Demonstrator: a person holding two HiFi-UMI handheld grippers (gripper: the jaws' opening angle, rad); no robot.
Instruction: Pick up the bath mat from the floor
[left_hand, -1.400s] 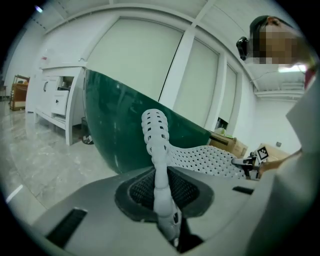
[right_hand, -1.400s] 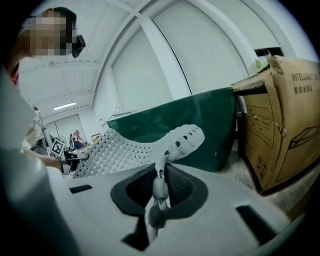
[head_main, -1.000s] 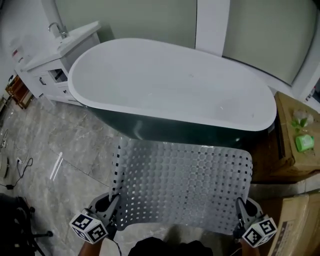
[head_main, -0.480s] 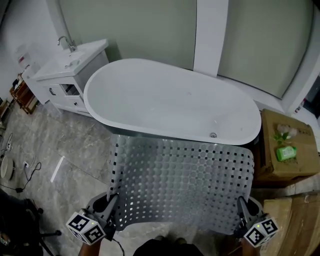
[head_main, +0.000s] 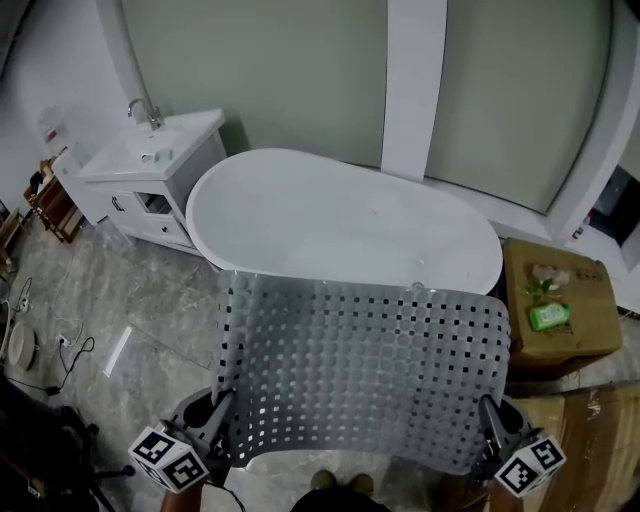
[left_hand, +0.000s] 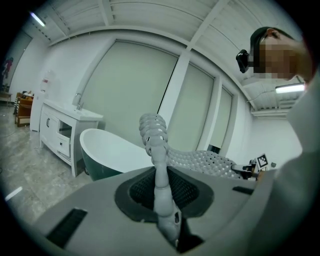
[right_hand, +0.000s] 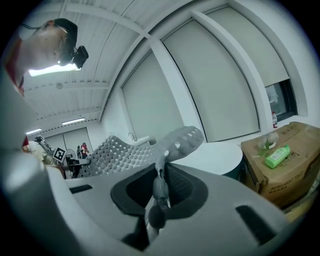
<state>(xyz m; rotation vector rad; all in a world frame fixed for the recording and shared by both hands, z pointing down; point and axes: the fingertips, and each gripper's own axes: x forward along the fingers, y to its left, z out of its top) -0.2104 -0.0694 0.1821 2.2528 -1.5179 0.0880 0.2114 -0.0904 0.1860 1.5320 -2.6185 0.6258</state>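
- Washbasin cabinet (head_main: 140, 175): white, tap on top; stands left of the bathtub (head_main: 340, 225).
- Left claw (head_main: 222, 408): clamped on the near left corner of the bath mat (head_main: 365, 370), in front of the bathtub.
- Bath mat: grey, studded and perforated; held up off the floor, spread between both claws. Its far edge overlaps the bathtub's near rim in the head view.
- Right claw (head_main: 487, 412): clamped on the mat's near right corner.
- Cardboard box (head_main: 585, 300): right of the bathtub, carrying a green bottle (head_main: 548, 317); the print is unreadable.

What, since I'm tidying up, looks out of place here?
Nothing damaged or spilled. The bath mat is off the floor, pinched at its near corners by the left gripper and right gripper. A green bottle lies on a cardboard box beside the bathtub.
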